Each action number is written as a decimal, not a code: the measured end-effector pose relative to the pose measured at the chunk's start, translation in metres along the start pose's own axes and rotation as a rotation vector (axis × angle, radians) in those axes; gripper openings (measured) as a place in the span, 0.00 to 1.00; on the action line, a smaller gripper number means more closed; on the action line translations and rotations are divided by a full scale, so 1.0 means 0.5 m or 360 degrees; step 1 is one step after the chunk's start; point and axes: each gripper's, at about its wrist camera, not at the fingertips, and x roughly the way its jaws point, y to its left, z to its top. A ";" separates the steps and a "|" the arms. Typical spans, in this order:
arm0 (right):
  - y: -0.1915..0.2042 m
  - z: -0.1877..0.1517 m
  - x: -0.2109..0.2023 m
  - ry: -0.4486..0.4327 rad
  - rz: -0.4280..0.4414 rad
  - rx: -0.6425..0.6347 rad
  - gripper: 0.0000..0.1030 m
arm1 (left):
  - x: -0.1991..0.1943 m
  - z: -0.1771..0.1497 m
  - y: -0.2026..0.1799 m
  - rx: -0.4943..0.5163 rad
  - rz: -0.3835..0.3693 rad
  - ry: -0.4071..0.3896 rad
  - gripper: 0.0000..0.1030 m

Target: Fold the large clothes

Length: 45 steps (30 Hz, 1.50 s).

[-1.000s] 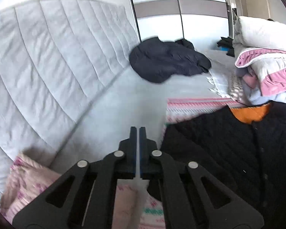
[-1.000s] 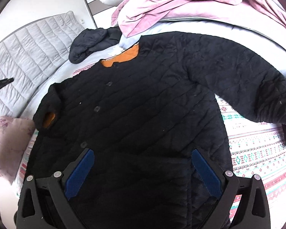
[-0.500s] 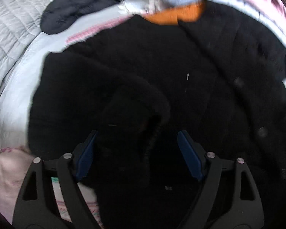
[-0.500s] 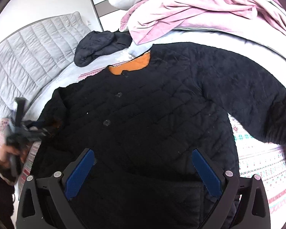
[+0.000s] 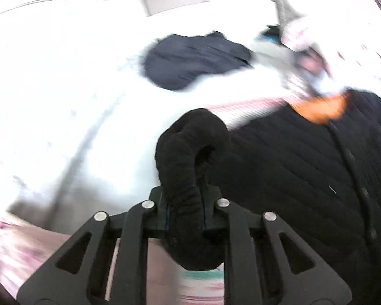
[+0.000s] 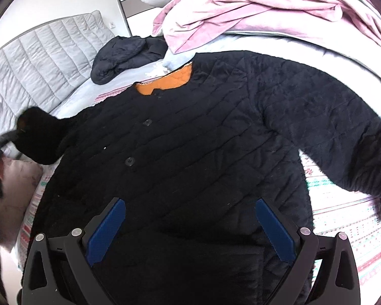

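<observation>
A black quilted jacket with an orange lining is seen spread front-up across a patterned blanket on the bed, its sleeve cuff pinched and lifted by the left gripper, whose jaws have just been closing on the bunched cloth. The right gripper is held spread wide above the hem, with nothing between its blue pads. The padded cloth is judged soft, bulky and fairly light, best taken at cuffs, hem corners or shoulder seams, where folds can be gathered.
</observation>
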 end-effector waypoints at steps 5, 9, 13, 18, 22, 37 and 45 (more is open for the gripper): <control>-0.030 0.017 -0.020 -0.0056 -0.0089 0.0025 1.00 | 0.028 0.043 0.193 -0.0196 0.0289 -0.0004 0.17; -0.072 0.025 -0.038 -0.0096 -0.0234 0.0039 1.00 | 0.098 0.034 0.257 -0.0296 0.0419 0.0070 0.17; -0.153 0.017 -0.072 -0.0115 -0.0330 0.0129 1.00 | 0.166 -0.010 0.266 -0.0380 0.0594 0.0210 0.37; -0.291 -0.026 -0.125 -0.0111 -0.0577 0.0248 1.00 | 0.152 -0.046 0.209 -0.0393 0.0457 0.0216 0.60; -0.430 -0.073 -0.189 -0.0155 -0.0737 0.0463 1.00 | 0.097 -0.059 0.142 -0.0312 0.0285 0.0168 0.67; -0.661 -0.173 -0.115 -0.0378 -0.0117 0.1312 0.75 | -0.107 -0.213 -0.228 -0.0230 -0.0634 0.0069 0.76; -0.500 0.022 -0.309 -0.0624 -0.0593 0.0449 0.13 | -0.108 -0.253 -0.345 -0.0077 -0.0760 0.0132 0.76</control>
